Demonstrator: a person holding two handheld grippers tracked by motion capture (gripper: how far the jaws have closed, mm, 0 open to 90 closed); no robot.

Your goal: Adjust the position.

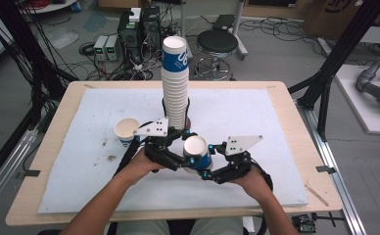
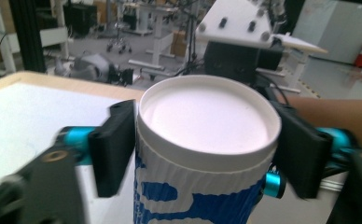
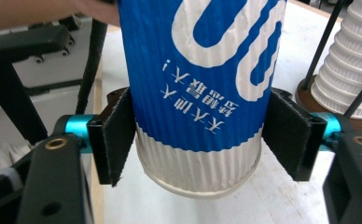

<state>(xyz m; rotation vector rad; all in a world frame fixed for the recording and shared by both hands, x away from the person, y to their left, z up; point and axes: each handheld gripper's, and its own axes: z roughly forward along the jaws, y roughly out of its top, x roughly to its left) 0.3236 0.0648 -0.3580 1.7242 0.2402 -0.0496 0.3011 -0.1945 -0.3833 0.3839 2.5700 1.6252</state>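
Two grippers meet on one cup point(image 1: 196, 152): right gripper point(image 3: 198, 140) jaws clamp it, left gripper point(image 2: 207, 154) jaws sit loose; advise withdrawing left straight back

text: small Chinese characters, upside down, illegible | on: blue-and-white paper cup point(image 3: 202, 84) | brand: none readable

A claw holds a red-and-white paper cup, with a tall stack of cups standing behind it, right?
Not red: the paper cup is blue and white, as the right gripper view shows. The right claw does hold it, with the tall stack standing behind.
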